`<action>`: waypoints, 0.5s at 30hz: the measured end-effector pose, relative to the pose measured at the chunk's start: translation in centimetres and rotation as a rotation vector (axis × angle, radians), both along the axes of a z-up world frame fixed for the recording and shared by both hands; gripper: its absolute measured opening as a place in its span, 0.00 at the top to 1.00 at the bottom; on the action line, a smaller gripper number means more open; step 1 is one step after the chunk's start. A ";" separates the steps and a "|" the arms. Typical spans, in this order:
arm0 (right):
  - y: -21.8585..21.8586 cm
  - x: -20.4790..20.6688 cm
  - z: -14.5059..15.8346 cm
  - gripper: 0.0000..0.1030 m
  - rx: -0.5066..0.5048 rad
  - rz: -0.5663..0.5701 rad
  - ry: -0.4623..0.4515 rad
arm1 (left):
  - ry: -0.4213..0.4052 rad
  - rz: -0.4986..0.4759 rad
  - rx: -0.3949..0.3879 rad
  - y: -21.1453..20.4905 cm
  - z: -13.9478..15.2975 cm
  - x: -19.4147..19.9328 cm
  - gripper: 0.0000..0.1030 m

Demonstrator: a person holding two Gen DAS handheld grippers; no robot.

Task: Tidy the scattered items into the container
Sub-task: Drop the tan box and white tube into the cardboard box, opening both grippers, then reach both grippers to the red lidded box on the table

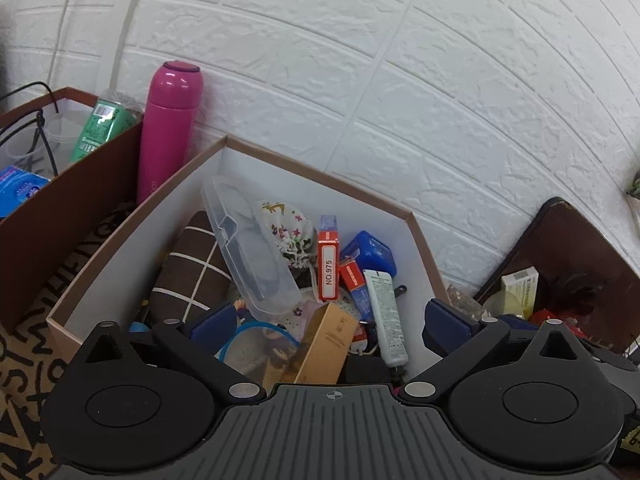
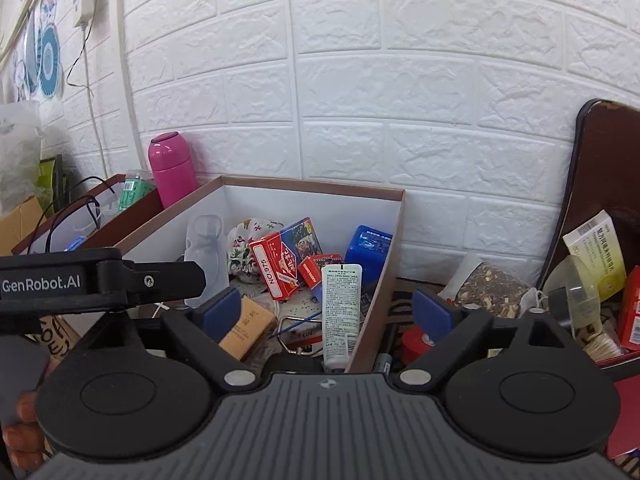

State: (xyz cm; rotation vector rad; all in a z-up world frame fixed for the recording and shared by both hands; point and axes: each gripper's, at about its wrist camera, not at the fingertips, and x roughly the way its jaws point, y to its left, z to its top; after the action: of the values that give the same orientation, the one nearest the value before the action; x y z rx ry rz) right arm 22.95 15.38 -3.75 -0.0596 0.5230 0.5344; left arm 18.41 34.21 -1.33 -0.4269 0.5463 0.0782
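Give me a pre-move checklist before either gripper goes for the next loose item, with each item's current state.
1. Left gripper empty and jaws apart: ok, nothing is pinched between them.
2. Right gripper empty and jaws apart: ok.
3. Room left in the white-lined box: ok, though the floor is crowded with the white tube, red card pack and blue box.
4. Loose items still outside the box: not ok, a clear bag of dried mix and a red tape roll lie to its right.
5. Grippers clear of each other: cannot tell, the left one sits close at the right view's left edge.
6. Pink bottle upright: ok.
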 end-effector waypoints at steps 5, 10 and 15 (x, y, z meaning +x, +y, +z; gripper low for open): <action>-0.9 -1.6 0.9 0.04 -0.005 0.018 -0.013 | -0.016 -0.013 0.023 -1.5 1.2 -1.5 0.00; -3.0 -3.4 2.5 0.03 0.000 0.015 -0.037 | -0.053 -0.040 0.038 -3.7 2.7 -3.5 0.00; -6.7 -6.4 3.3 0.02 0.014 -0.002 -0.068 | -0.084 -0.086 0.034 -6.8 3.1 -6.4 0.00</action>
State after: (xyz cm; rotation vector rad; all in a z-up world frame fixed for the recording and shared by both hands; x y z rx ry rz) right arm 16.51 8.72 -0.42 -0.0633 0.4523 0.5324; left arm 11.97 27.41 1.81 -0.3716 0.4792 -0.0128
